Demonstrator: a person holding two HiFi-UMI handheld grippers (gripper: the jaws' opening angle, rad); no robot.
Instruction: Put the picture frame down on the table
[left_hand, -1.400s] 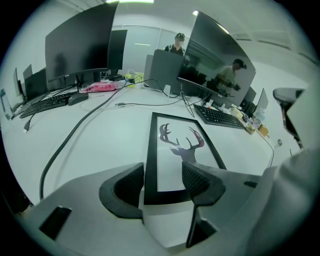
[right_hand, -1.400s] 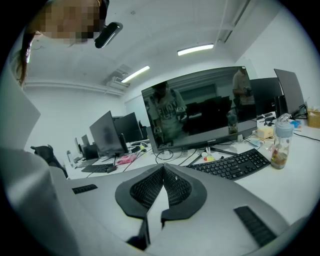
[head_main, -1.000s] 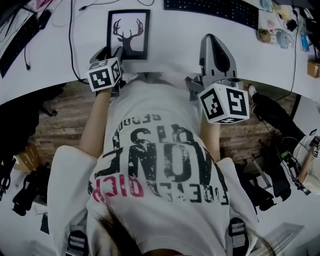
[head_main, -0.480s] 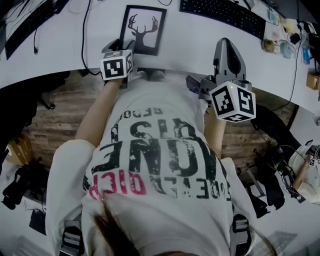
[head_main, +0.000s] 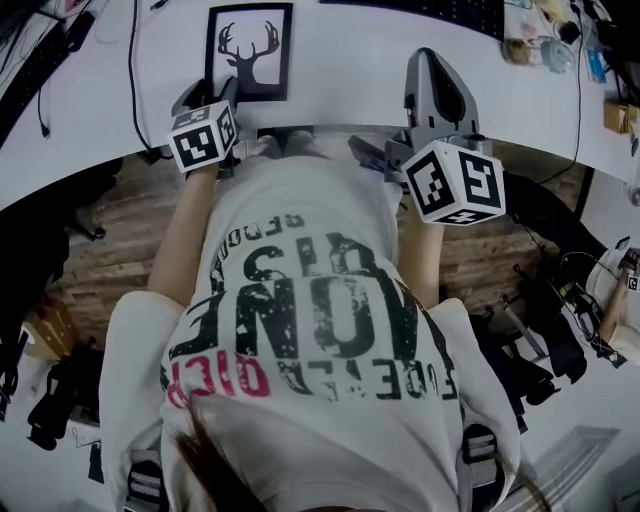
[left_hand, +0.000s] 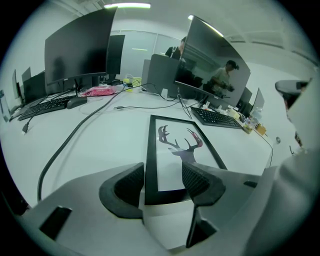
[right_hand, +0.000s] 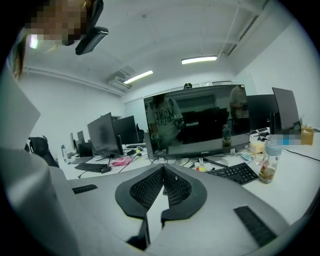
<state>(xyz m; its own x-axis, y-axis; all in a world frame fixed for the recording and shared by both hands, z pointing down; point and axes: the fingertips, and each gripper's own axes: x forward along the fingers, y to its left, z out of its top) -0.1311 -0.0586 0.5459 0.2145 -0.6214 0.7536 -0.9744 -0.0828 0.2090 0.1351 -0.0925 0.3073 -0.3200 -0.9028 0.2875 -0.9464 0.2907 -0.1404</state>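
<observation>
The black picture frame (head_main: 249, 52) with a deer silhouette lies flat on the white table (head_main: 340, 80). My left gripper (head_main: 210, 96) sits at the frame's near left corner. In the left gripper view the frame (left_hand: 176, 150) runs away from me, and its near end lies in the wide gap of my open left gripper (left_hand: 162, 179). Its fingers (left_hand: 127, 186) stand to either side of the frame, and I cannot tell if they touch it. My right gripper (head_main: 428, 58) is held above the table's near edge, to the frame's right. It is shut (right_hand: 162, 172) on nothing.
A black keyboard (head_main: 415, 12) lies beyond the frame to the right, and a dark cable (head_main: 133, 70) runs down the table on its left. Monitors (left_hand: 75, 50) and another keyboard (left_hand: 217, 117) stand further back. A bottle (right_hand: 270, 160) and small items sit at the far right.
The head camera has swayed. The left gripper stays at the frame's near left corner and the right gripper stays by the table's edge. The frame has not moved.
</observation>
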